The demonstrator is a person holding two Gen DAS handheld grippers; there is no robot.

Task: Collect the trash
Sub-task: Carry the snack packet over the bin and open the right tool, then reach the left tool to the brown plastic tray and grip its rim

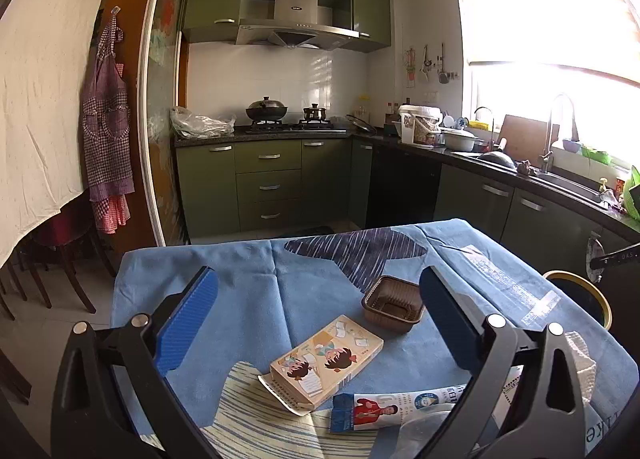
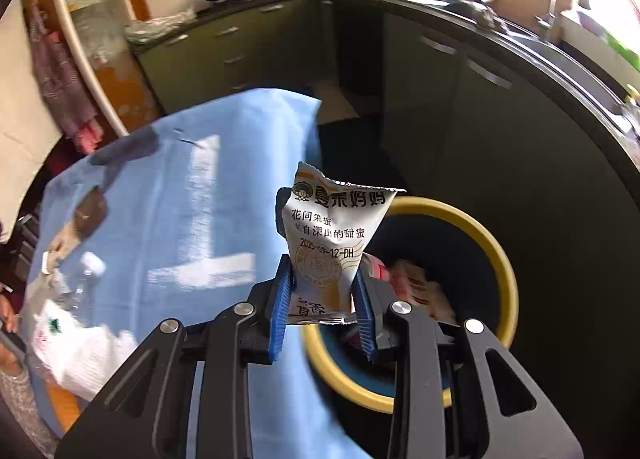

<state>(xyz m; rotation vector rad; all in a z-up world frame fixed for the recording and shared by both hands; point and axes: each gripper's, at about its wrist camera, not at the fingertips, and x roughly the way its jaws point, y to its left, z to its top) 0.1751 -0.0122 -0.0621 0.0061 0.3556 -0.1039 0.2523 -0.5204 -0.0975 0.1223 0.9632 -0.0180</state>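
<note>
My right gripper (image 2: 324, 283) is shut on a white snack wrapper (image 2: 332, 227) with printed Chinese text and holds it at the edge of the table, over the yellow-rimmed trash bin (image 2: 496, 255), which has wrappers inside. My left gripper (image 1: 320, 319) is open and empty above the blue tablecloth (image 1: 240, 291). Between its fingers lie a beige cartoon-printed carton (image 1: 326, 365), a brown plastic tray (image 1: 394, 305) and a blue-and-white wrapper (image 1: 400, 409). The bin's rim shows at the right in the left wrist view (image 1: 588, 291).
A clear plastic bottle (image 2: 86, 279) and white tissue or bag (image 2: 84, 347) lie on the table's left in the right wrist view. White tissue (image 1: 582, 363) lies by my left gripper's right finger. Kitchen cabinets, stove and sink counter stand behind. Chairs stand at the left.
</note>
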